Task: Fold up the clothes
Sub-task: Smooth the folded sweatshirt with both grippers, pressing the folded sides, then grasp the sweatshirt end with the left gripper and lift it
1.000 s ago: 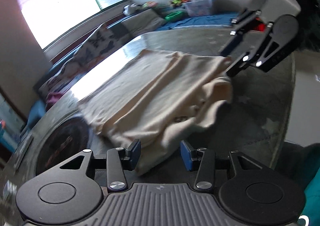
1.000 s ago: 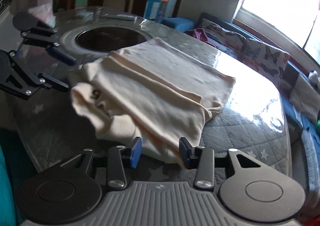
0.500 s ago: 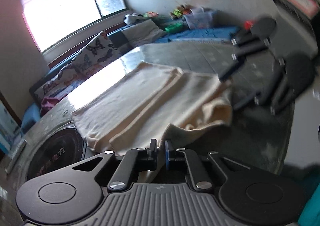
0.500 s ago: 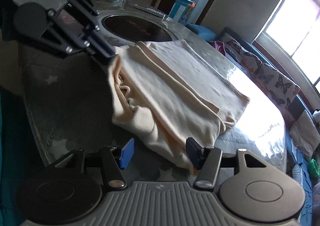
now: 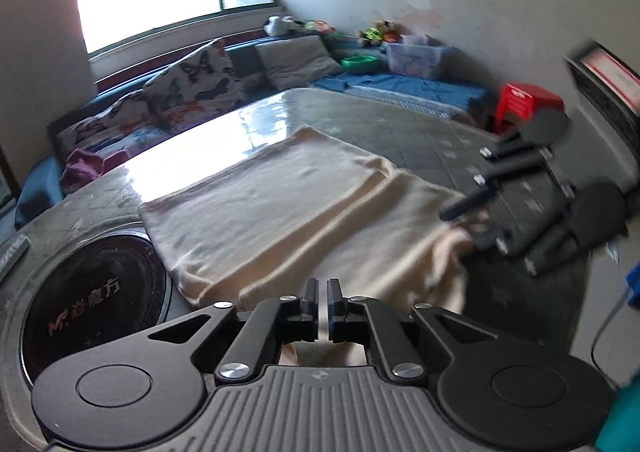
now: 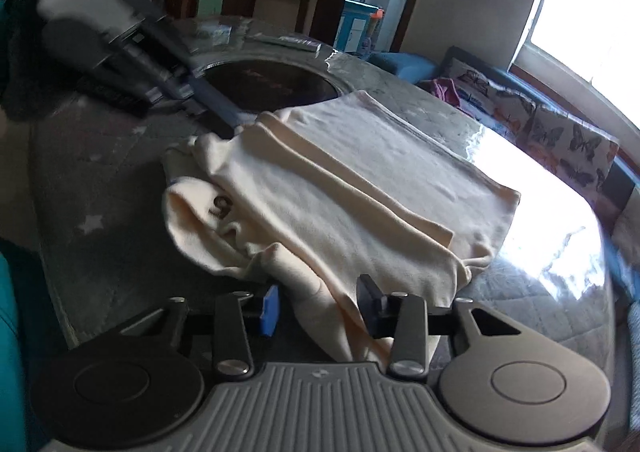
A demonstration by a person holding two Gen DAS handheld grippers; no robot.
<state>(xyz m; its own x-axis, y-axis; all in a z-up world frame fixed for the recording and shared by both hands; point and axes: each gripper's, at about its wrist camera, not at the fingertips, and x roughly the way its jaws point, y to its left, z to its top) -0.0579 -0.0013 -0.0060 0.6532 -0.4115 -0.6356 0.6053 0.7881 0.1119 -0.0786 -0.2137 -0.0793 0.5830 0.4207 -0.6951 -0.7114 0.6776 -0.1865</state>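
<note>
A cream garment (image 5: 304, 207) lies partly folded on a grey quilted table (image 5: 448, 139). My left gripper (image 5: 323, 306) is shut on the garment's near edge, with cloth showing below the closed fingers. In the right wrist view the same garment (image 6: 352, 187) has a bunched near end with a dark mark. My right gripper (image 6: 318, 306) is open, and a hanging fold of the cloth lies between its fingers. Each gripper shows blurred in the other's view: the right gripper (image 5: 532, 203) at the garment's right corner, the left gripper (image 6: 160, 67) at its far left corner.
A round black cooktop (image 5: 92, 304) is set into the table left of the garment. A sofa with butterfly cushions (image 5: 192, 87) runs under the bright window. A red stool (image 5: 524, 103) and a clear storage bin (image 5: 416, 57) stand beyond the table.
My left gripper closed on the garment's near edge and has held it since half a second ago. My right gripper stayed open and moved in over the other end.
</note>
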